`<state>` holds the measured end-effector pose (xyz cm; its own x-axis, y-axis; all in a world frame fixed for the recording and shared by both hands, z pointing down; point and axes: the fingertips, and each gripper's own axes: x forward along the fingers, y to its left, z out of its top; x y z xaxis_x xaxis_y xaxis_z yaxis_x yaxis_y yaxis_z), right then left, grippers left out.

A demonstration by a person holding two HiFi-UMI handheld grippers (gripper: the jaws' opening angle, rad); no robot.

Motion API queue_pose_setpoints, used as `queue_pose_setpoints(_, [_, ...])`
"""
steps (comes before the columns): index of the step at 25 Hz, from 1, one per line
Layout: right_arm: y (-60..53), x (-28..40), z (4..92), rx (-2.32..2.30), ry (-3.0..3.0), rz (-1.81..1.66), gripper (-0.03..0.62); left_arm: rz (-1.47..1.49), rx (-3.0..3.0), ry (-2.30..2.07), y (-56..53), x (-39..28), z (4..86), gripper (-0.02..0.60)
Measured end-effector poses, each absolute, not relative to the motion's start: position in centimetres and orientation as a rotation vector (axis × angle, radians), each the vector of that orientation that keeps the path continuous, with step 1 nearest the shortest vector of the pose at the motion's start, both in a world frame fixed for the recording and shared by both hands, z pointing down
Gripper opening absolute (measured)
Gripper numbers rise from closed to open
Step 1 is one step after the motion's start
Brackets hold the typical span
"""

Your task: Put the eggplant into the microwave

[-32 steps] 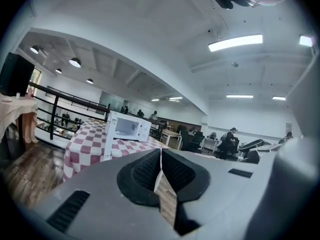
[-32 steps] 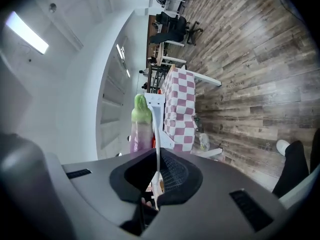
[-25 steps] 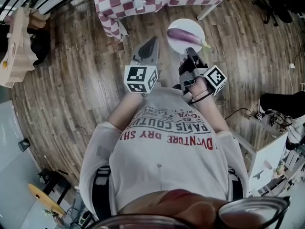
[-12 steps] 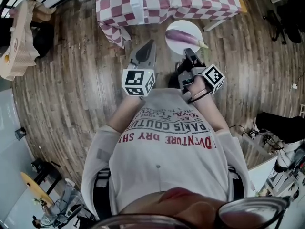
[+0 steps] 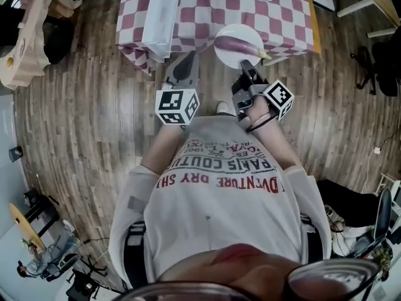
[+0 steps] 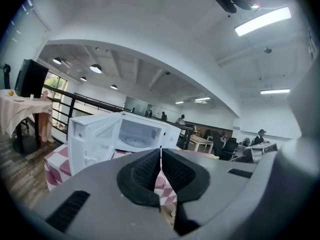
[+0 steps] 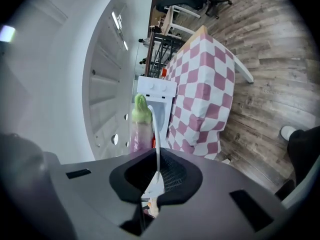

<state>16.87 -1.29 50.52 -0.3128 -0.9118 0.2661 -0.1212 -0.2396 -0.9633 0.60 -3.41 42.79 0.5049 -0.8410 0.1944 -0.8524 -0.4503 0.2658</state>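
The right gripper [image 5: 246,66] was closed on the rim of a white plate [image 5: 226,57], with the thin edge pinched between its jaws. The eggplant [image 5: 237,44] lay across this plate, purple with a green stem end, and no gripper touched it. In the head view the plate showed at the near edge of the checked tabletop [image 5: 282,17]. The left gripper [image 5: 190,60] had its jaws pressed together with nothing between them. Ahead of it, on the tabletop, stood the white microwave [image 6: 125,134] with its door swung open.
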Motion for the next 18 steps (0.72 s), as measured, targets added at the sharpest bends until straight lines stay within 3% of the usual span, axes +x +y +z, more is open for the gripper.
queue_pose_setpoints(8, [-7.4,21.4,51.6,-1.283,1.483,-1.668,0.031,0.086,2.328,-1.512,-7.7,4.6,44.5,0.031])
queue_pose_setpoints(18, [-13.3,22.0,53.2,-1.287,1.456,-1.701,0.031,0.085,2.289,-1.540,-14.2,5.1,45.2,0.031])
